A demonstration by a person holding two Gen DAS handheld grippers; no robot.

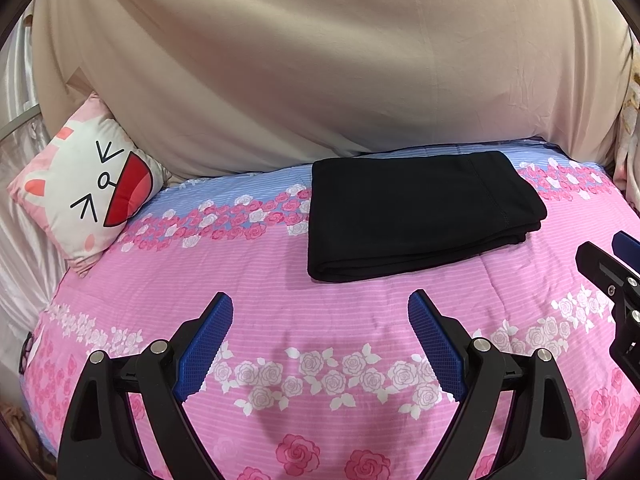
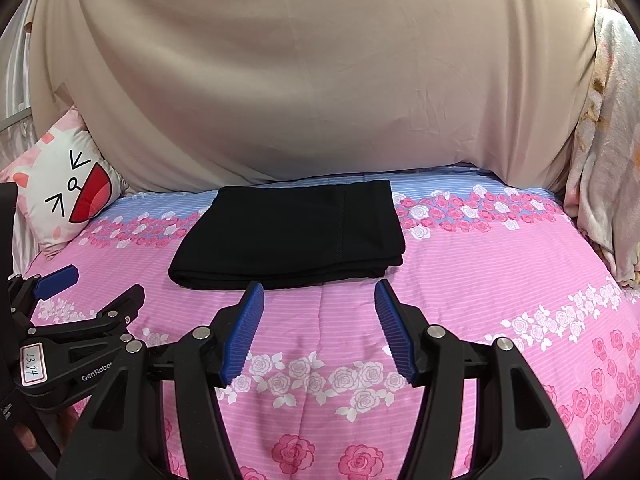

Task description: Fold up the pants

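The left gripper (image 1: 320, 308) hangs over the near part of the bed with its blue pads spread wide and nothing between them. The right gripper (image 2: 319, 294) is likewise spread apart and empty, its tips just short of the near edge of the pants (image 2: 292, 232). The black pants (image 1: 416, 212) lie folded into a compact, layered rectangle on the pink rose-print bedspread (image 1: 280, 280), toward the far side of the bed, apart from both grippers. A cartoon-face cushion (image 1: 92, 196) leans at the far left, and a beige sheet (image 1: 320, 60) drapes behind the bed along the far side.
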